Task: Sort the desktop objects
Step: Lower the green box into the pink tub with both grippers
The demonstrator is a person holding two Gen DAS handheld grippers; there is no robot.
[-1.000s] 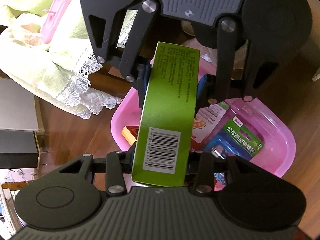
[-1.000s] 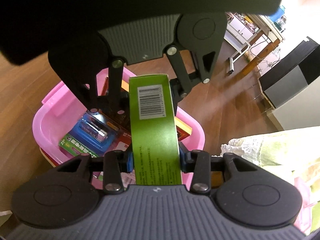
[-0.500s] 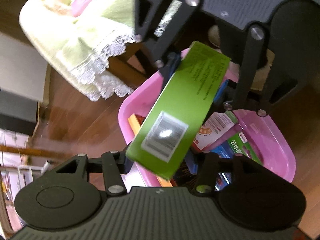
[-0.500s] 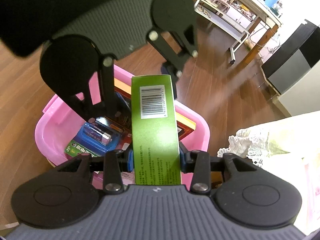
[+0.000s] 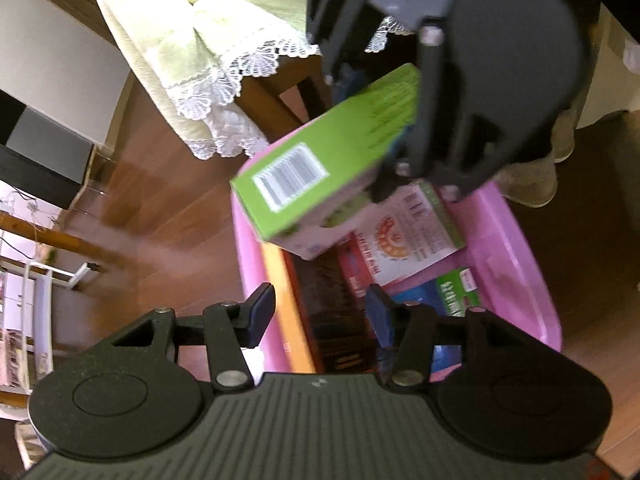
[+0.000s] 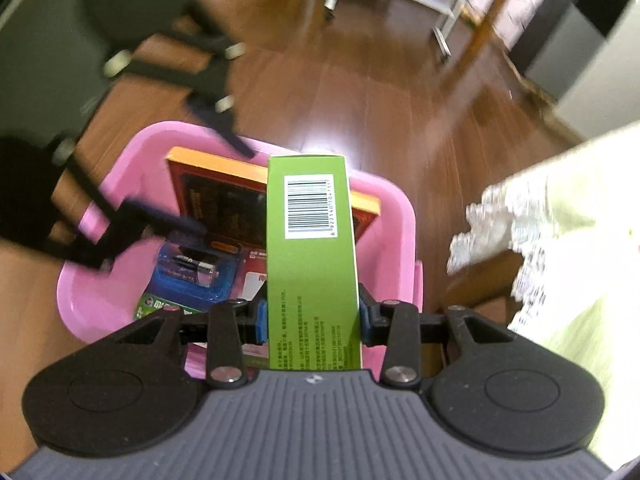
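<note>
the left gripper, its blue-padded fingers spread wide with nothing between them, hovers over the near end of the pink plastic tub on the brown wooden floor. the tub holds an orange-edged dark book, a blue battery pack and printed cards. the right gripper clamps the long green cardboard box, barcode up, above the tub. a pale green lace-trimmed cloth hangs at the right.
</note>
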